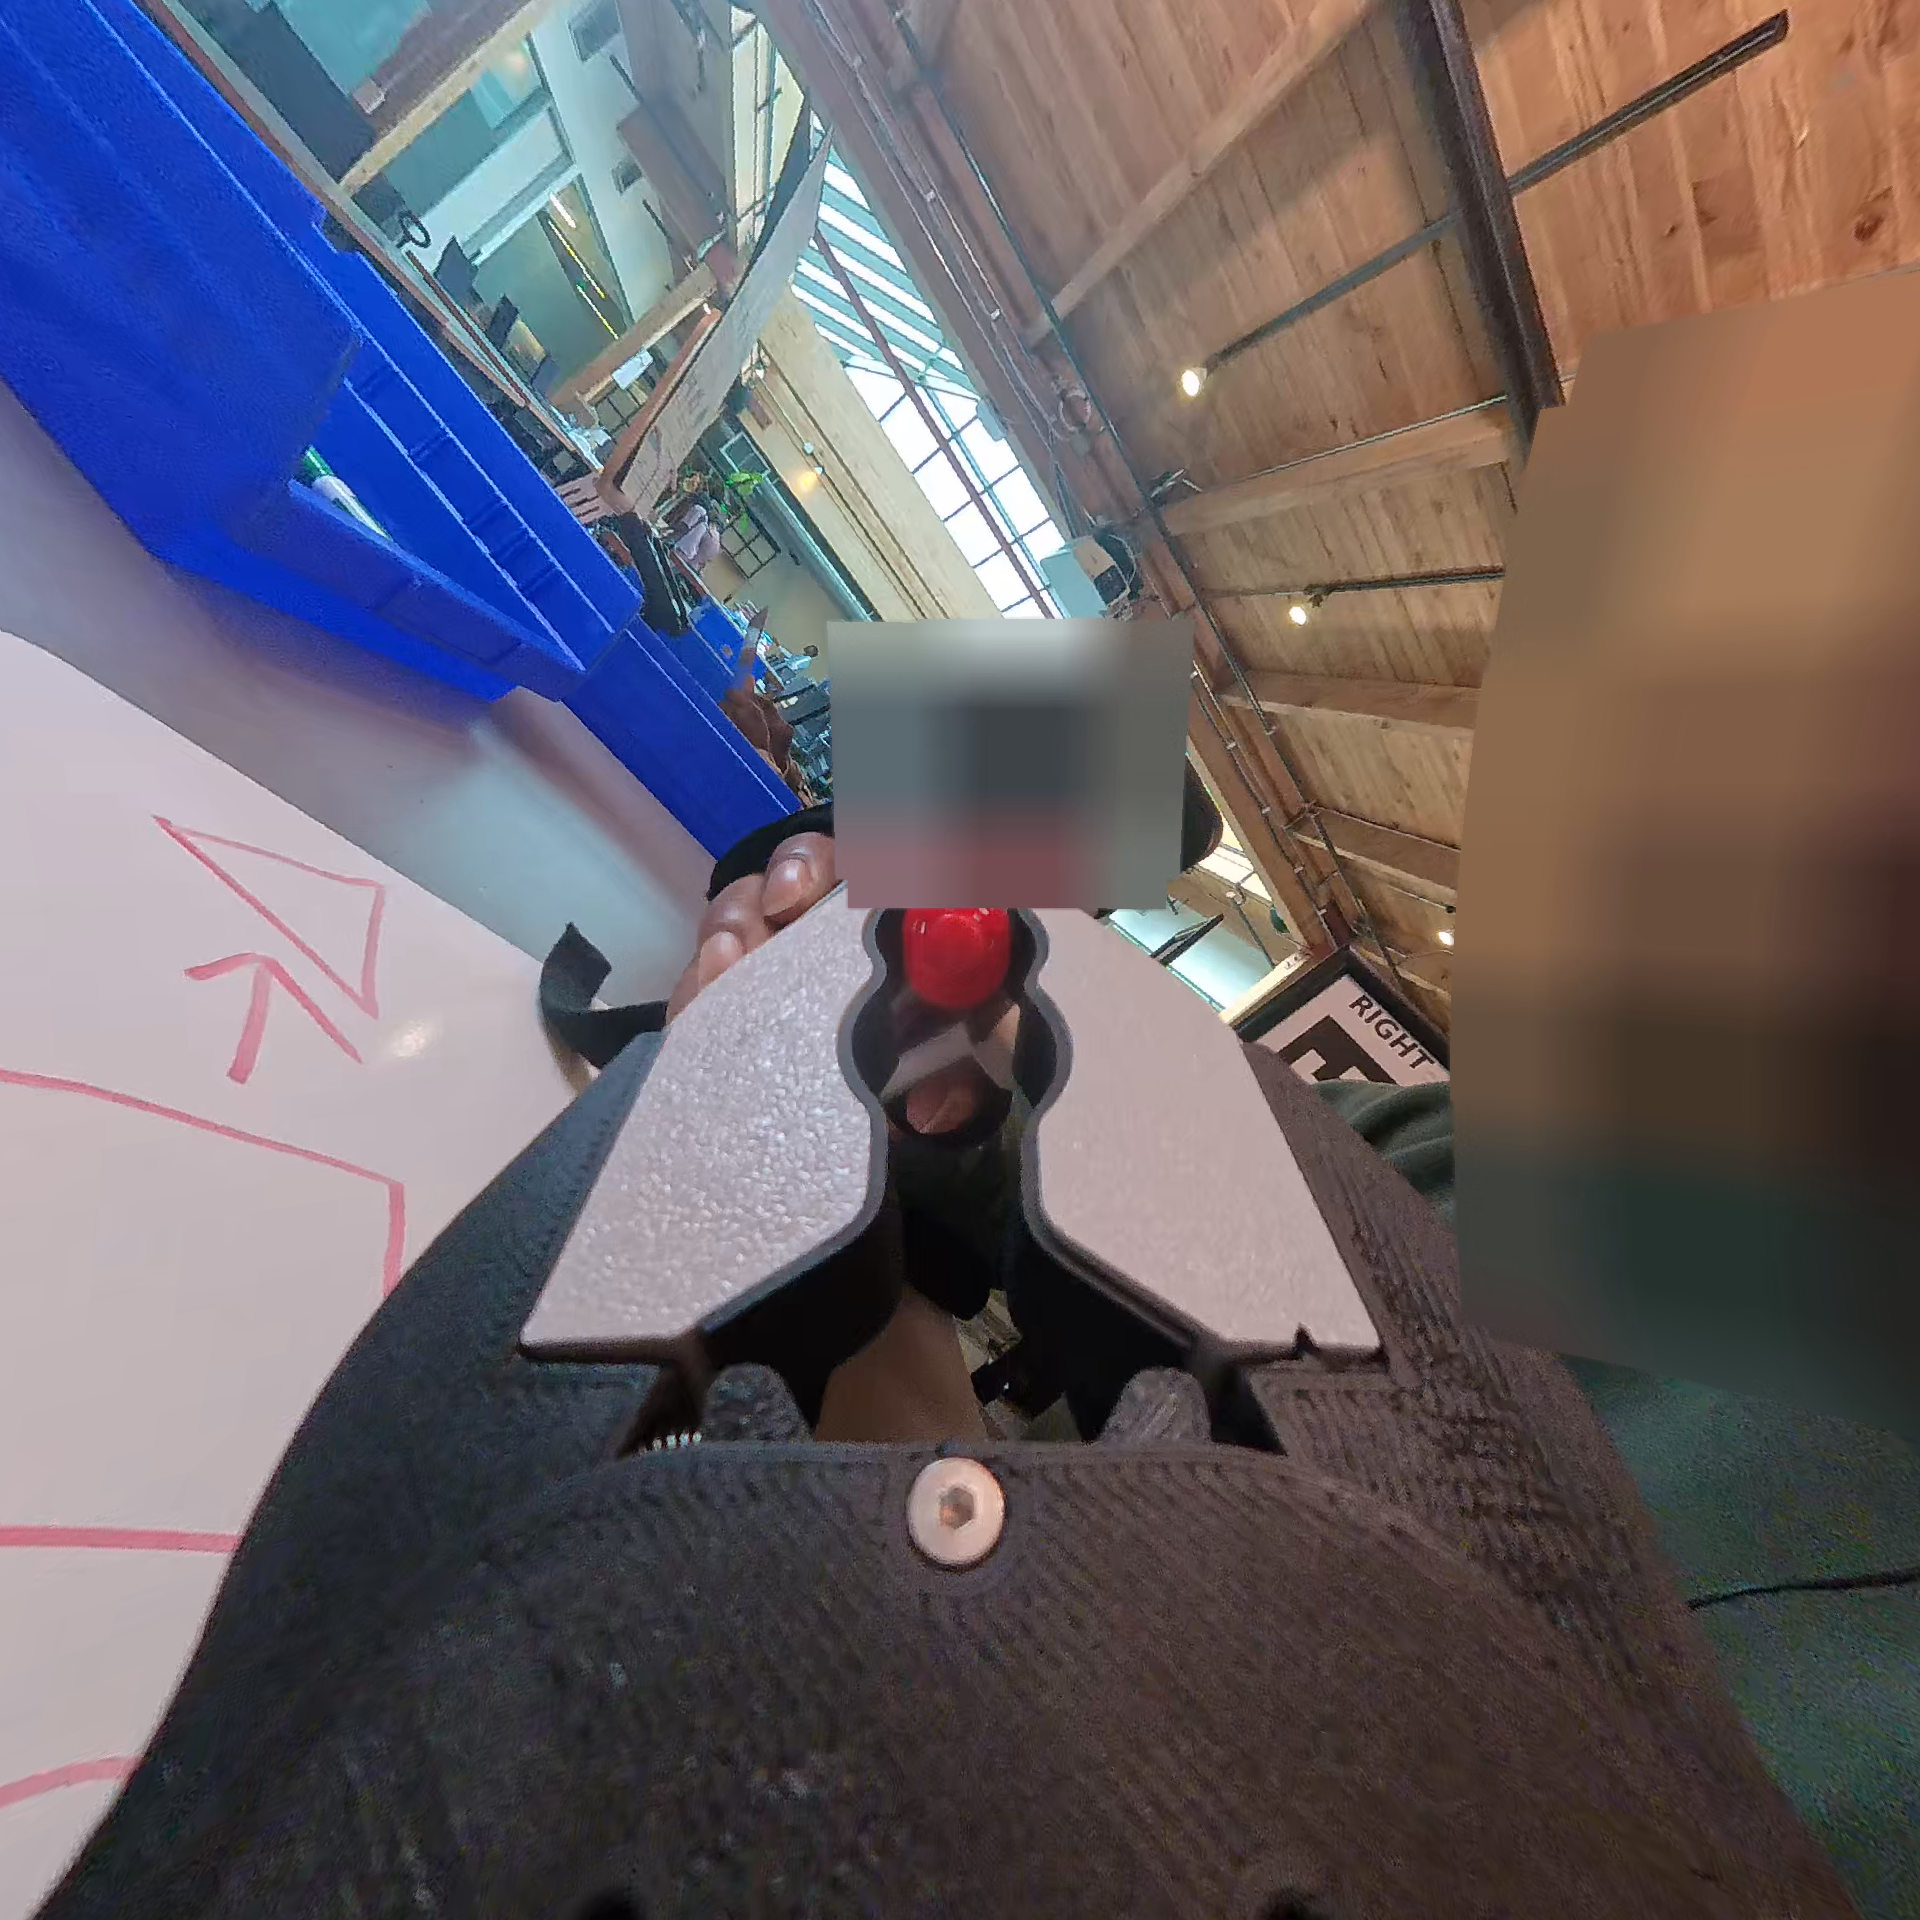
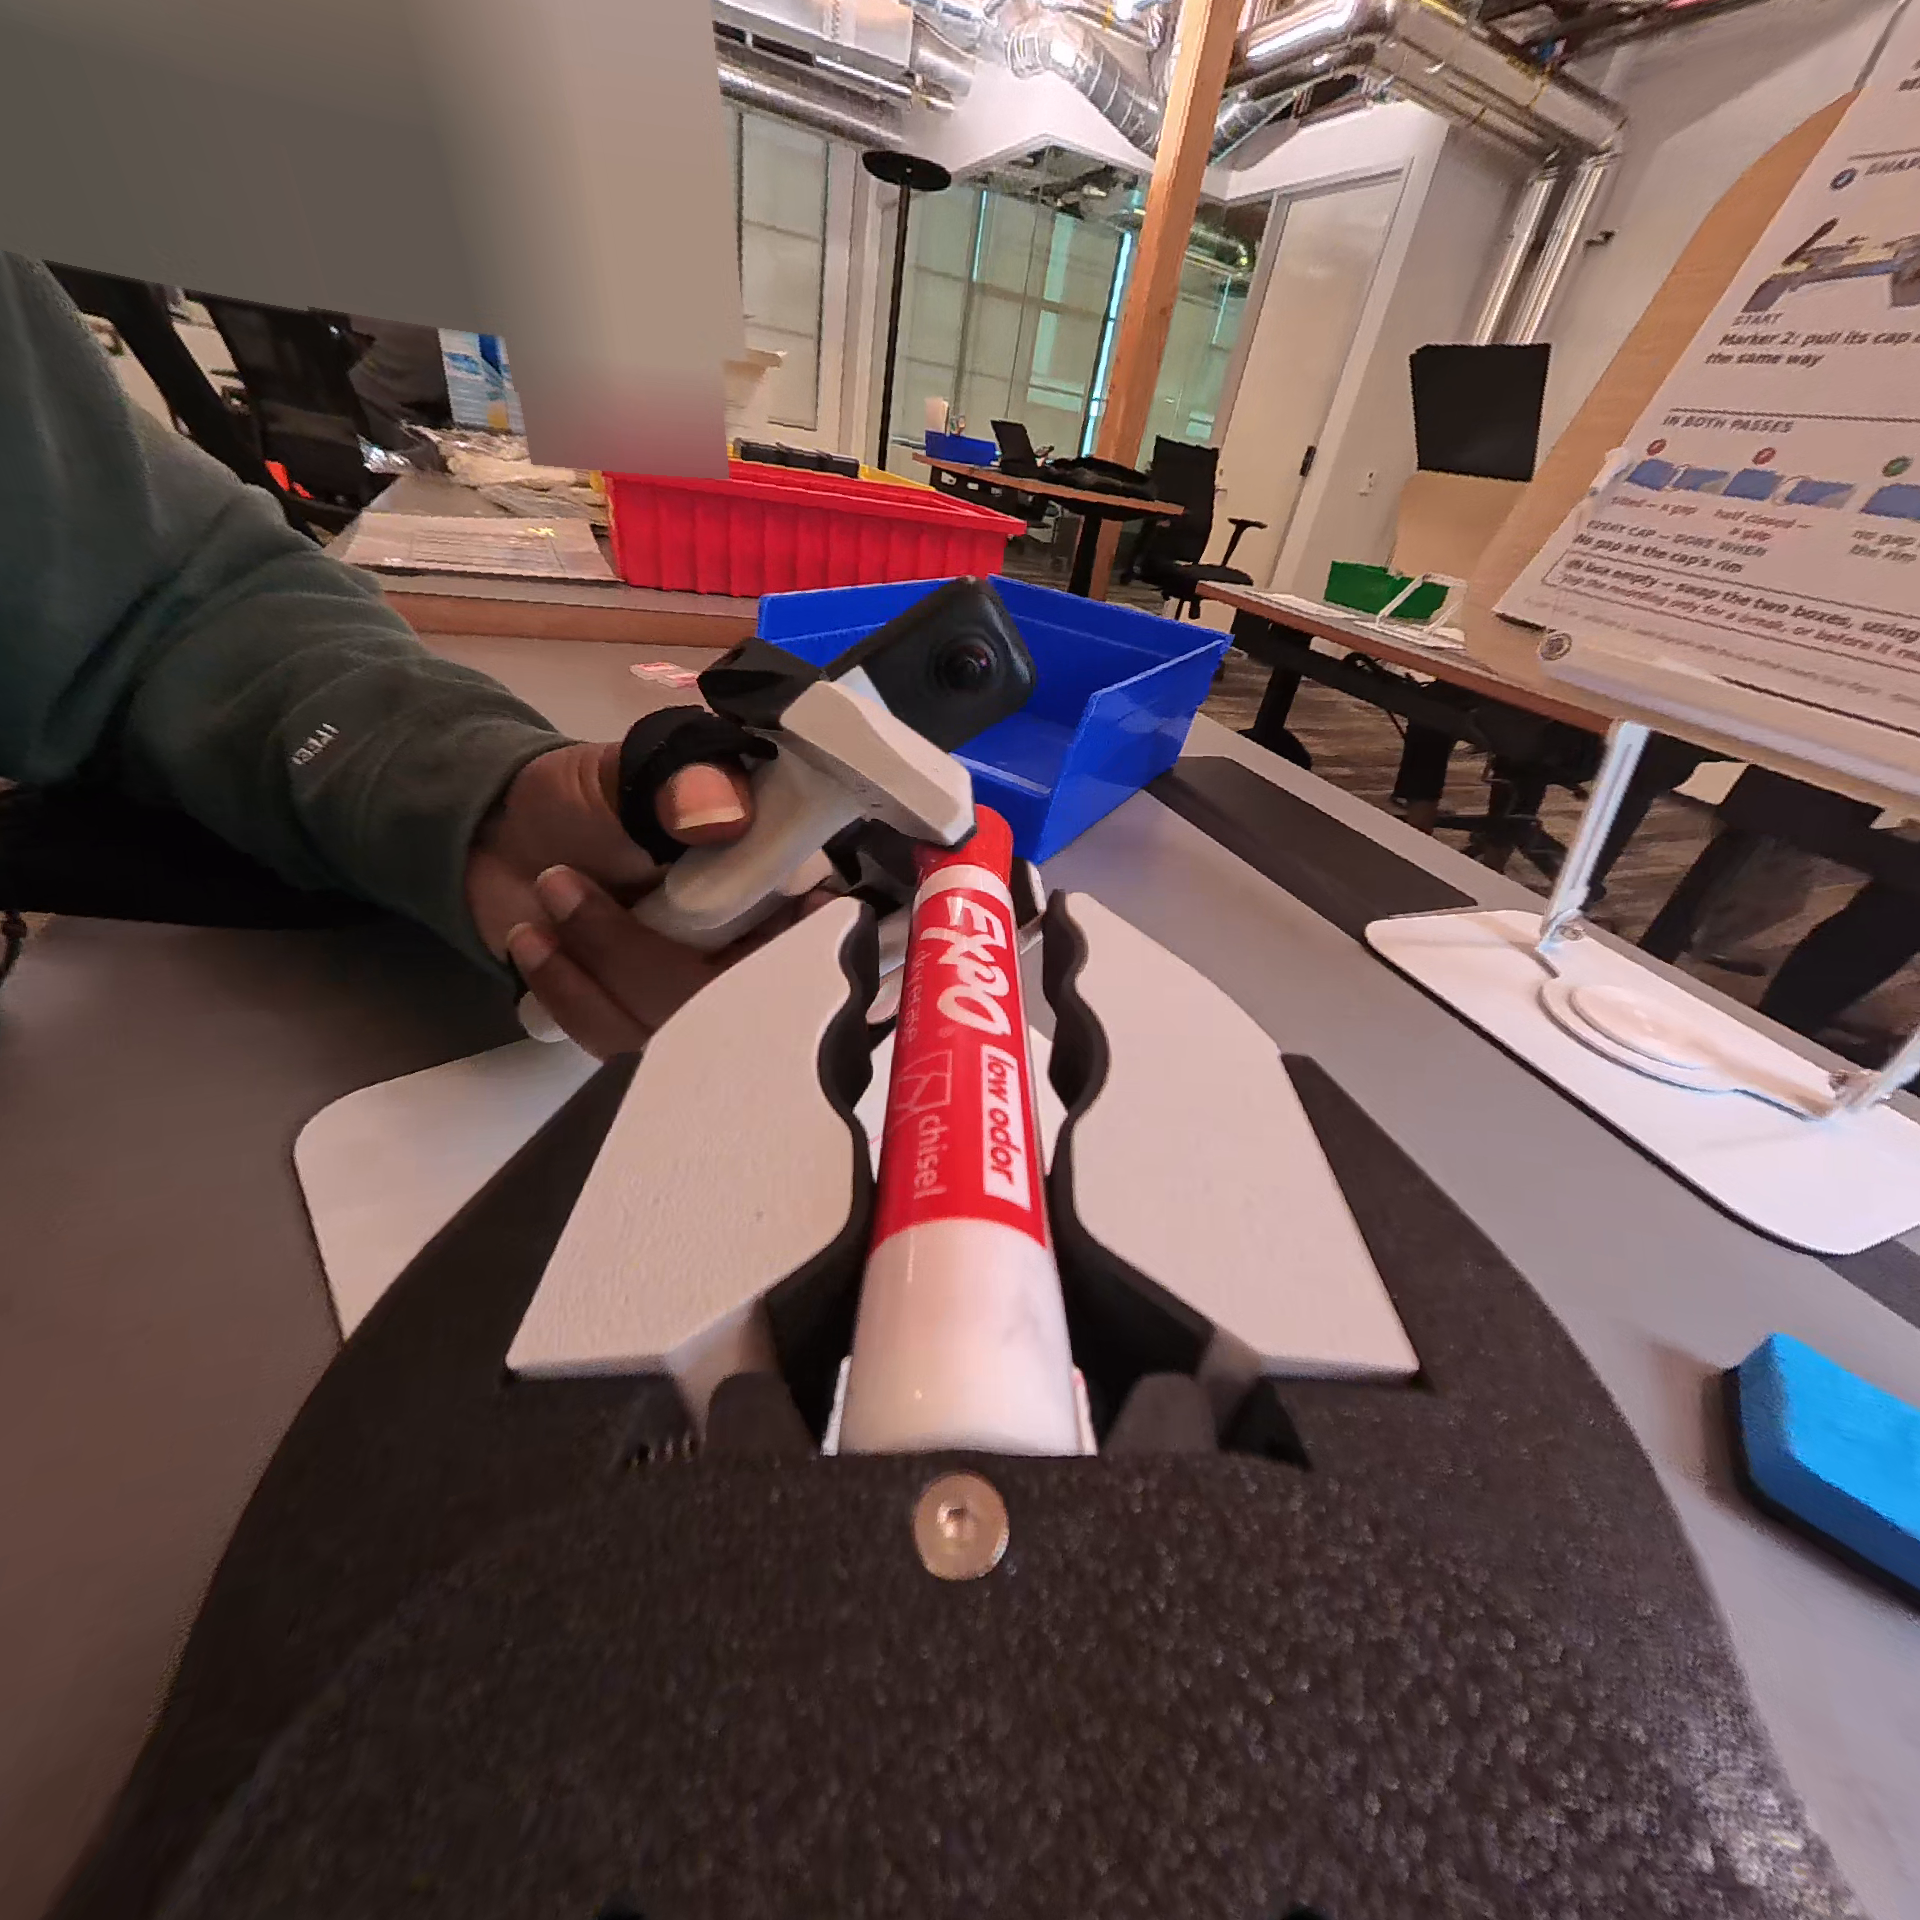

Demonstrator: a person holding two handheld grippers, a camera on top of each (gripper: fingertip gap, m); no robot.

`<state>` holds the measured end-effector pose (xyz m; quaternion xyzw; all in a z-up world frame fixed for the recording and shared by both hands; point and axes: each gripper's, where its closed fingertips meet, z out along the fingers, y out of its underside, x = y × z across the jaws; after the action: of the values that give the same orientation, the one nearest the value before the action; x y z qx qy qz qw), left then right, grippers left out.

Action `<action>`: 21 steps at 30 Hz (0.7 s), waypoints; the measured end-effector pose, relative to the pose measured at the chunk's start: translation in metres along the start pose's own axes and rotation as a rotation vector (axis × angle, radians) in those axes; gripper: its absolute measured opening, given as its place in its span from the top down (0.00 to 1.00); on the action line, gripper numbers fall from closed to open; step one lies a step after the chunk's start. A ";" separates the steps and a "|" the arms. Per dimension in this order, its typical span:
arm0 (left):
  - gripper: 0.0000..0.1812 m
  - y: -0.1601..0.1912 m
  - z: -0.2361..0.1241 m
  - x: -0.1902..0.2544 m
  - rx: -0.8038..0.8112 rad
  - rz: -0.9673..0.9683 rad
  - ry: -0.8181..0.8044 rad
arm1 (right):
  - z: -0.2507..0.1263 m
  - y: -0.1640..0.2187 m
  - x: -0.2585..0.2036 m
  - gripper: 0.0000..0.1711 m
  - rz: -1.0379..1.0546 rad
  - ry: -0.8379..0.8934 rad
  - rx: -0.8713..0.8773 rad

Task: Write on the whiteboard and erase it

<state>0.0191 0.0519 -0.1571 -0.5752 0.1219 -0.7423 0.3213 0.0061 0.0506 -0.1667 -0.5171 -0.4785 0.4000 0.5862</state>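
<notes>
My right gripper (image 2: 956, 925) is shut on the white barrel of a red marker (image 2: 961, 1122), which points forward along its fingers. My left gripper (image 1: 954, 940) faces it and is closed on the marker's red cap (image 1: 954, 961). It also shows in the right wrist view (image 2: 925, 821), held by a hand at the marker's far end. Both are above the table. The whiteboard (image 1: 156, 1247) lies flat at the left with red lines and an arrow drawn on it. Its corner shows under my right gripper (image 2: 353, 1164). A blue eraser (image 2: 1839, 1455) lies on the table at the right.
Blue bins (image 1: 343, 447) stand beyond the whiteboard, and one (image 2: 1101, 717) is behind the marker. A red bin (image 2: 790, 540) is farther back. A white stand (image 2: 1662, 1039) holding an instruction sheet is at the right. The person's green sleeve (image 2: 208, 644) is at the left. My left and right fingertips are right by each other. Both grippers' tips are roughly 25 centimeters from the blue eraser (image 2: 1839, 1455).
</notes>
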 end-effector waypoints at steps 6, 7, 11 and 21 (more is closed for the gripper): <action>0.89 0.001 -0.001 -0.002 0.008 -0.017 0.001 | 0.000 0.002 0.000 0.81 -0.026 0.002 -0.004; 0.88 0.003 0.000 -0.002 -0.002 -0.015 0.002 | -0.002 0.001 -0.001 0.81 -0.027 -0.004 -0.003; 0.88 0.007 0.003 -0.003 -0.012 0.004 -0.012 | -0.005 0.004 -0.002 0.81 -0.024 -0.019 -0.016; 0.89 -0.027 -0.020 0.008 -0.018 0.156 -0.090 | -0.010 -0.002 0.012 0.69 -0.055 0.002 -0.146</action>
<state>-0.0101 0.0636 -0.1422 -0.5998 0.1582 -0.6872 0.3781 0.0185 0.0594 -0.1633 -0.5455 -0.5197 0.3475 0.5583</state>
